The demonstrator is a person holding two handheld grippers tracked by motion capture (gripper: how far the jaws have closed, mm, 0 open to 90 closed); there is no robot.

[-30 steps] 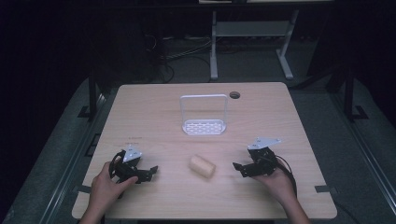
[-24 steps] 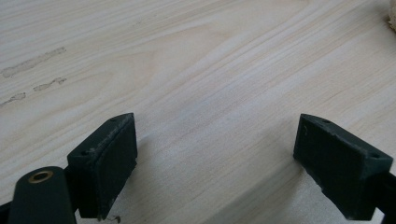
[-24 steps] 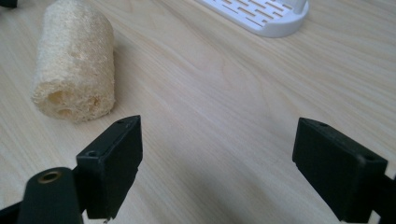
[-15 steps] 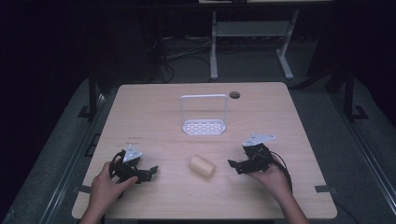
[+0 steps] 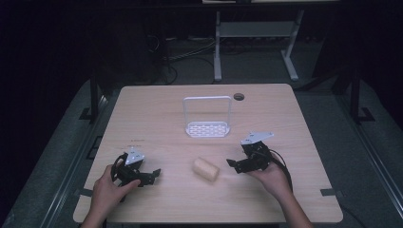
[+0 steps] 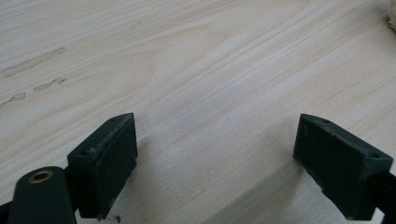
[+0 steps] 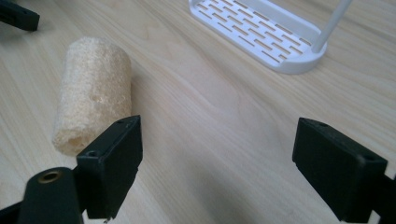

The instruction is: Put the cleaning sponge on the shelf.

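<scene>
Lying on the table [image 5: 152, 118] near its near edge, a little right of centre, is the loofah [image 5: 206, 169], a short pale cylinder resting on its side. The right gripper [image 5: 231, 164] is sitting just right of the loofah in the high view, held in the person's right hand [image 5: 271, 175], its jaws pointing left toward the loofah without touching it. Seen in the right gripper view, the loofah [image 7: 93, 88] is lying just beyond the left jaw, outside the gap, and both jaws are standing wide apart with nothing between them but bare wood.

The left gripper [image 5: 154, 173] is resting near the table's near-left corner, held in the left hand [image 5: 108, 190], its jaws pointing right toward the loofah, from which it is well apart. Its own view is showing 2 jaws spread wide over bare tabletop [image 6: 196, 74], gripping nothing.

Standing at mid-table, on the far side of the loofah, is the white rack [image 5: 207, 128], a slotted tray with an upright wire frame; its slotted base [image 7: 261, 32] is lying far right in the right gripper view.
</scene>
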